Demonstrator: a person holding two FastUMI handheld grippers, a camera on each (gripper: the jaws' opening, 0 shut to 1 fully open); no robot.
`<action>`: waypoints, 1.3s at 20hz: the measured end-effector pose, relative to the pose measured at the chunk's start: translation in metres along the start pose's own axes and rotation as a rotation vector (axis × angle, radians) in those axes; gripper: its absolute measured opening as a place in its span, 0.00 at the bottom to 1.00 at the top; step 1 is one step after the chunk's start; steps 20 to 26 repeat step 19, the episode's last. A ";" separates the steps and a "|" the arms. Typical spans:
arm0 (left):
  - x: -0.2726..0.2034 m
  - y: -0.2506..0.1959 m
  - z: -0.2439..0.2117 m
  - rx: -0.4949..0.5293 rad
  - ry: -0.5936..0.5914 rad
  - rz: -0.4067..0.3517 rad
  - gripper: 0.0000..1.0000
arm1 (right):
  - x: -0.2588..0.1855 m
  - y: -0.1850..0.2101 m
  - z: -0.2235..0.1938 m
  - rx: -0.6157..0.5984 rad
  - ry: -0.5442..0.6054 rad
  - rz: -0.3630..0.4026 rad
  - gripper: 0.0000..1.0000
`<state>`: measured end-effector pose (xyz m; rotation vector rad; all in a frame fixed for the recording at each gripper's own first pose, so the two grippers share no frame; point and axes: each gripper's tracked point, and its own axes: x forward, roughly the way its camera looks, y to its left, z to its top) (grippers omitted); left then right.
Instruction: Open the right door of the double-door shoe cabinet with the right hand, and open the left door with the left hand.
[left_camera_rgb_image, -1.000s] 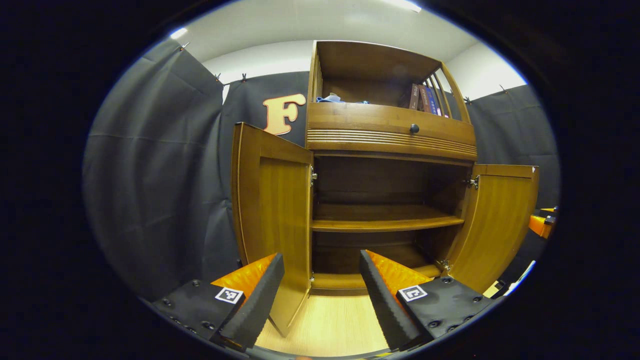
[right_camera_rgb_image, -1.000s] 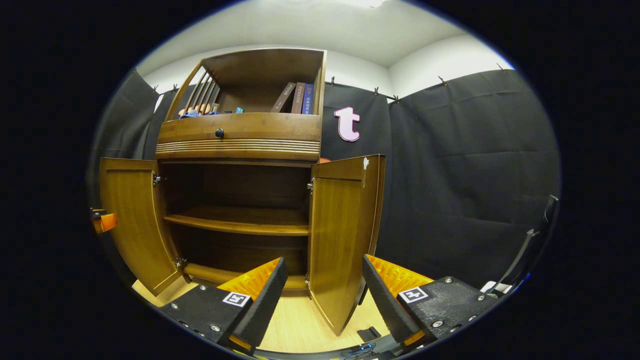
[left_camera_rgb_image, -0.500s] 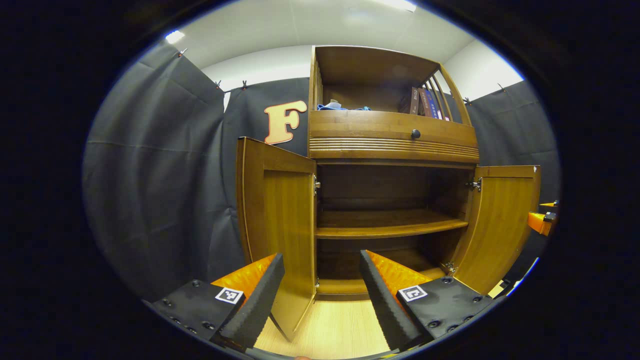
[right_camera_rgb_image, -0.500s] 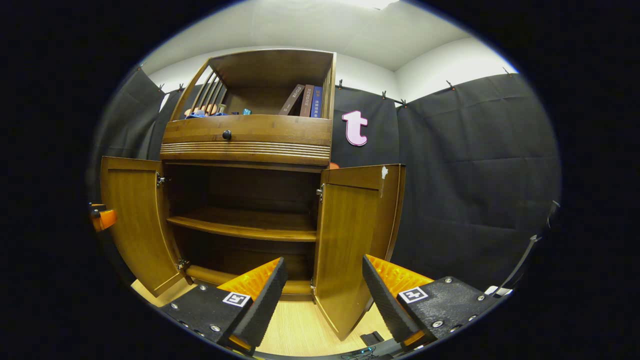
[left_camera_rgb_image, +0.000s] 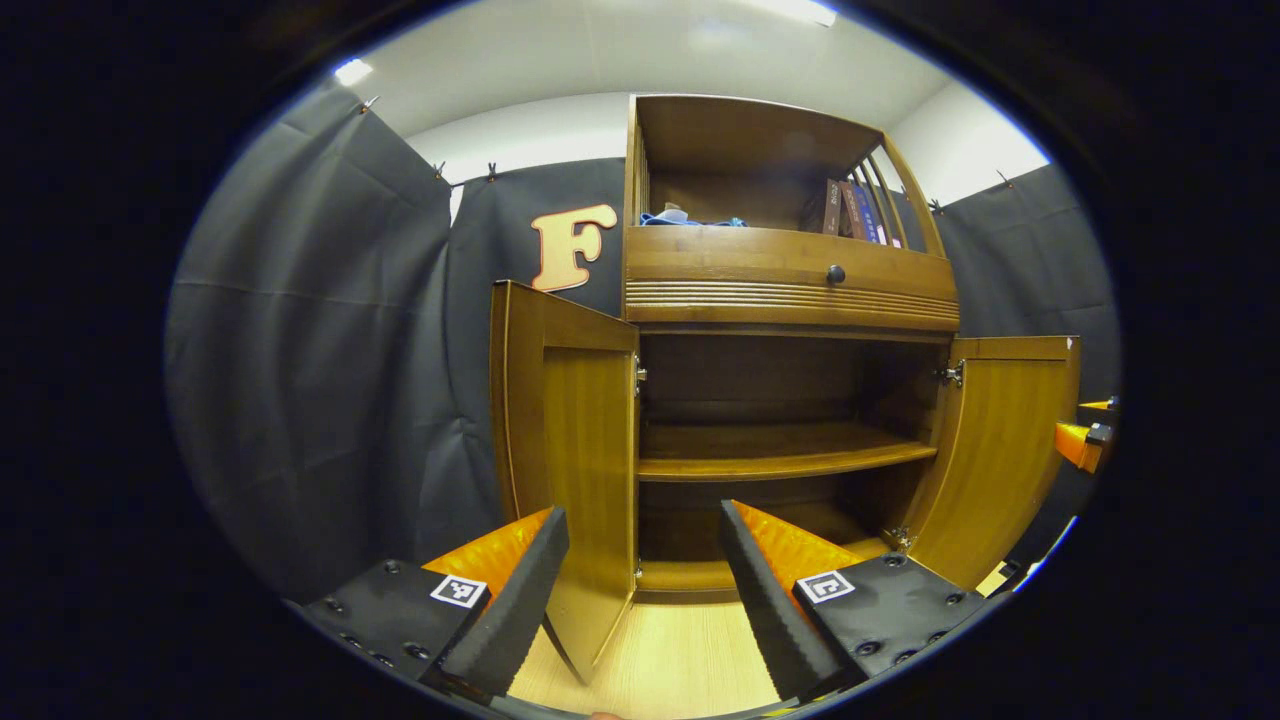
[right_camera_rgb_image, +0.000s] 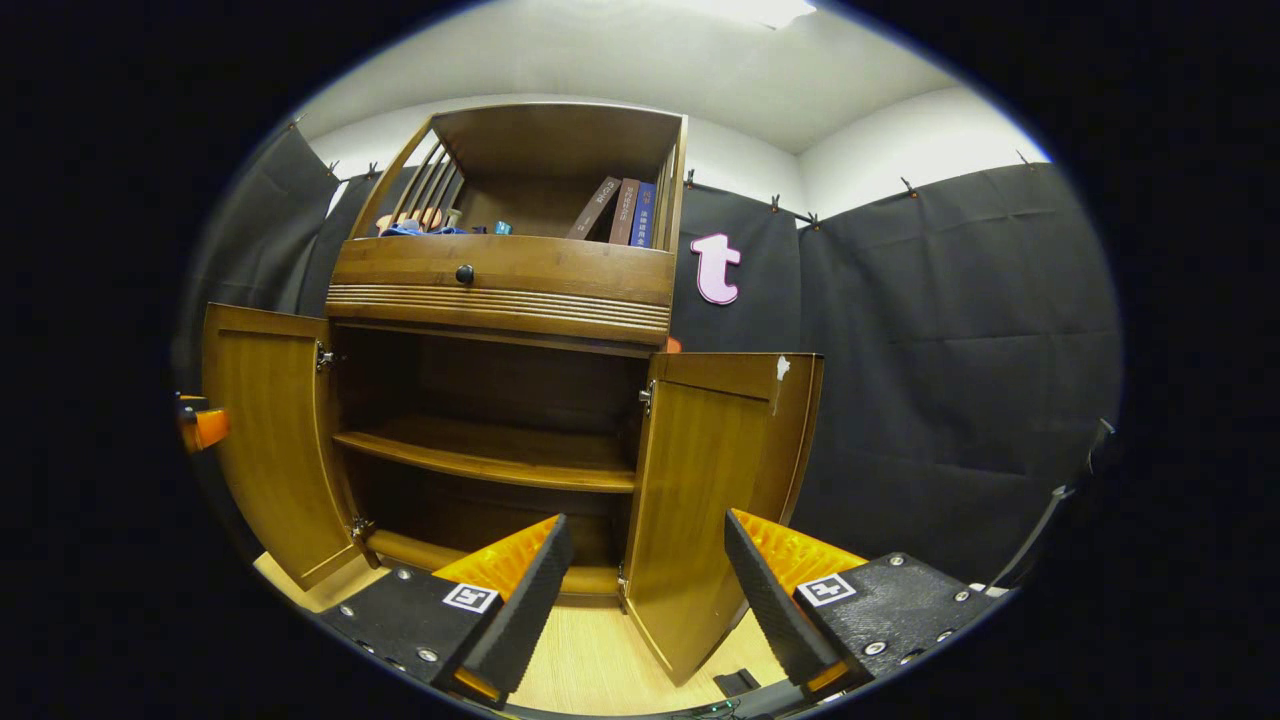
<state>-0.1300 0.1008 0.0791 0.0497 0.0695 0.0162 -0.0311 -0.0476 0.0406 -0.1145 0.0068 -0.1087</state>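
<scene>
1. L gripper (left_camera_rgb_image: 640, 590): 6 o'clock of left gripper view. Fingers spread wide, nothing between them, touching nothing. Vs 1 s ago: has backed away from cabinet; the unit sits lower and smaller in that view.

2. R gripper (right_camera_rgb_image: 640, 590): 6 o'clock of right gripper view. Fingers wide apart, empty. Also pulled back, and swung so the cabinet now sits more toward 9–10 o'clock. Its orange body tip is seen at 3 o'clock in left gripper view, beyond the right door.

3. Floor (left_camera_rgb_image: 670, 660): pale wood, bare patch betw. L fingers.

4. Left door (left_camera_rgb_image: 585, 470): open, swung out to roughly square w/ cabinet front; free edge just beyond L gripper's left finger, apart from it. Angle approx. unchanged across the second.

5. Right door (right_camera_rgb_image: 700, 500): open, likewise swung out; free edge betw. R fingers in line of sight, not touched. Small pale chip at top corner.

6. Shoe cabinet (left_camera_rgb_image: 790, 290): interior exposed, one shelf (left_camera_rgb_image: 780, 460), both compartments look empty. Drawer w/ dark knob (left_camera_rgb_image: 835, 273) above, shut.

7. Top bay: books (right_camera_rgb_image: 625, 212) leaning, blue item (left_camera_rgb_image: 685, 218) at front.

Assessment: both doors stand open, both tools released and retreating; task appears done, nothing left but withdrawal.
</scene>
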 end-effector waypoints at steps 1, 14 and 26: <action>-0.001 -0.001 0.001 0.001 -0.001 -0.002 0.98 | -0.002 0.000 0.001 0.002 -0.003 -0.001 0.93; -0.009 -0.003 0.006 0.004 -0.014 -0.014 0.98 | -0.013 -0.003 0.004 0.011 -0.014 -0.019 0.99; -0.011 0.002 0.004 0.001 -0.012 -0.015 0.98 | -0.018 -0.001 0.005 0.010 -0.015 -0.024 0.99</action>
